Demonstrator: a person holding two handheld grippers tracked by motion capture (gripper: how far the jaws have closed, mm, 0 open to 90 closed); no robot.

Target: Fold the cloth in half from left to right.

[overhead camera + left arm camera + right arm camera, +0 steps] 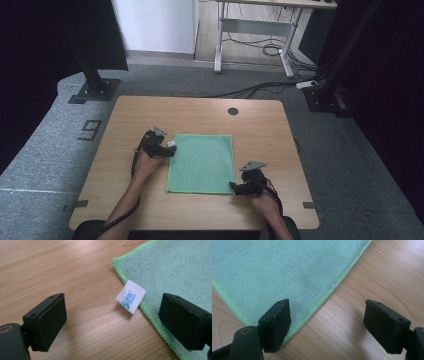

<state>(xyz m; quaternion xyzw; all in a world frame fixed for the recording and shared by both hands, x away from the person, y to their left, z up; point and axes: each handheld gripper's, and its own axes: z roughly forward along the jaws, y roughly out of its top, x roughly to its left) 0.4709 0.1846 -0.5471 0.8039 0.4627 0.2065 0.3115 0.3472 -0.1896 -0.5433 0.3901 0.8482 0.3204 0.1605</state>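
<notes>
Cloth: square green microfibre cloth [202, 163] with a lighter green stitched hem, spread flat at the middle of the light wooden table [125, 125], nearer the front edge than the back edge.
Cloth label: small white fabric tag [130, 296] with blue print, sewn to the hem by the cloth's back left corner, lying out over the bare wood.
Cloth surface: flat, single layer, no fold seen in the high view.
Left gripper: black two-jaw left gripper [167, 149] at the cloth's back left corner, held low over the table.
Left gripper fingers: spread wide, nothing clamped; one over bare wood, the other over the hem, tag and cloth edge lying between them.
Right gripper: black two-jaw right gripper [235, 187] at the cloth's front right corner, close to the table's front edge.
Right gripper fingers: spread wide, nothing clamped; one over the cloth just inside the hem, the other over bare wood, hem running between them.
Contact with cloth: cannot tell for either gripper.
Table detail: dark round cable hole [233, 111] near the back edge, well apart from the cloth.
Surroundings: grey carpet floor [45, 150] around the table.
</notes>
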